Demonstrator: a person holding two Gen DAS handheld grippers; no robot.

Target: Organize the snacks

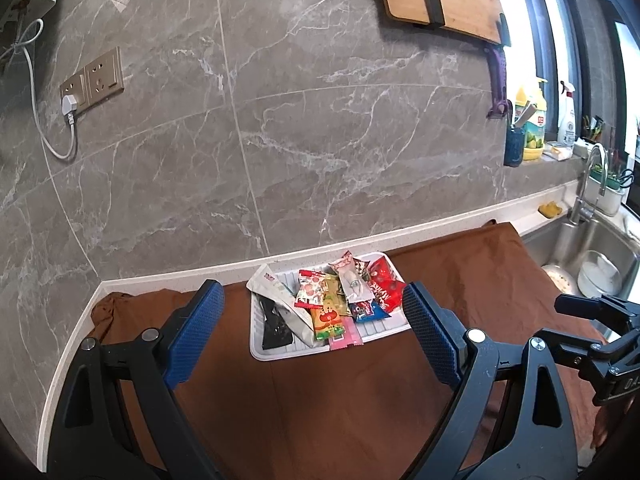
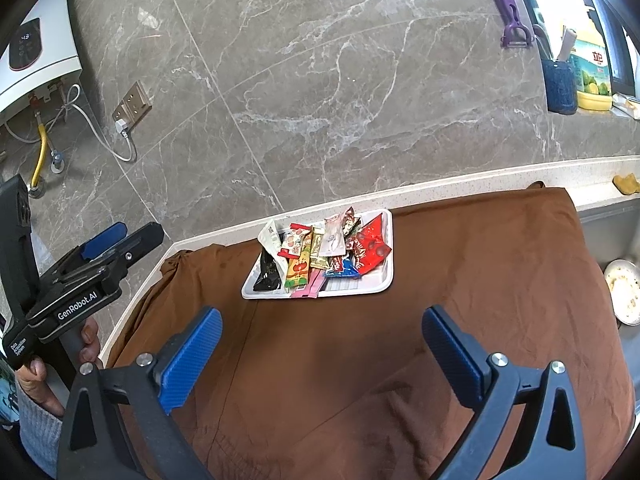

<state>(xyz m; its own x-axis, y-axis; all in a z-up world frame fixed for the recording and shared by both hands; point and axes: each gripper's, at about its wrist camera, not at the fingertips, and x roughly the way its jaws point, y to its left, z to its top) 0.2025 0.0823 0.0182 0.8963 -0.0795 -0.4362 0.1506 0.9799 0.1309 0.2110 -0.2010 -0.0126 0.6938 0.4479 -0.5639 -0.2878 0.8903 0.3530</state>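
Snack packets point(image 1: 332, 304) piled in white tray point(image 1: 280, 354) on brown-clothed table point(image 2: 360, 360), lower wrappers hidden, labels probably unreadable; left tool point(image 1: 312, 332) and right tool point(image 2: 322, 354) both spread, empty; only right view shows hand point(image 2: 90, 340).

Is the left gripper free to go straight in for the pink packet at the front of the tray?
Probably yes. The left gripper is open and empty, and only bare brown cloth lies before the pink packet overhanging the tray.
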